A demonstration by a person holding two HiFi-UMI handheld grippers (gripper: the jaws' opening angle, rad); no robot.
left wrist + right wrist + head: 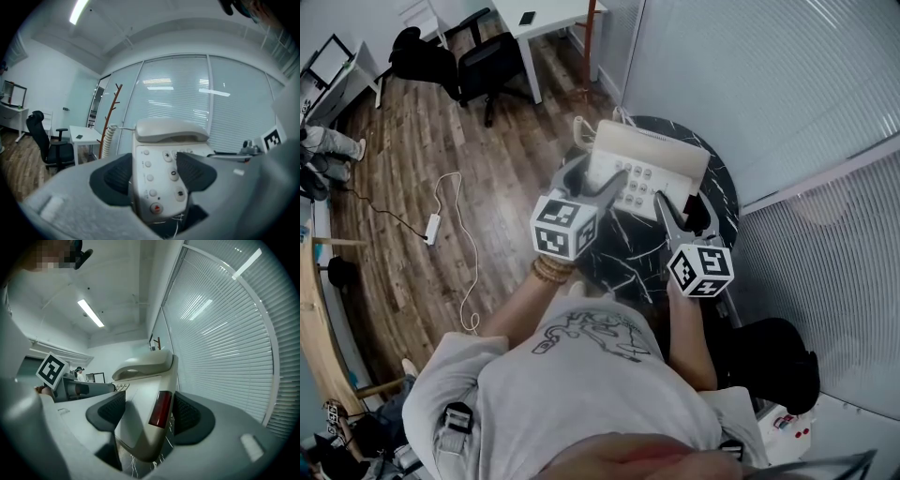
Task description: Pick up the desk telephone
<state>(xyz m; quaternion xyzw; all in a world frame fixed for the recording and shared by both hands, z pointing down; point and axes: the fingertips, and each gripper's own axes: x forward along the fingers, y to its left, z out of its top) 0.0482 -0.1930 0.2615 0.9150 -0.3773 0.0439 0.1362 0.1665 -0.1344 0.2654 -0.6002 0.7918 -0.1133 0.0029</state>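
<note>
At the round, veined black table (623, 261) beside blinds (750, 84), left gripper (602, 180) and right gripper (680, 208) clamp the smooth beige desk telephone (649, 157).

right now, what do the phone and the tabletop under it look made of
The desk telephone: likely beige moulded plastic, matte, with a smooth rounded shell. The table: glossy black top with white veins, so marble or a marble-look surface.

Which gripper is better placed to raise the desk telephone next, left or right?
Roughly equal, so probably both together: the left gripper is closed on the left keypad edge of the desk telephone, the right gripper on its right front corner.
</note>
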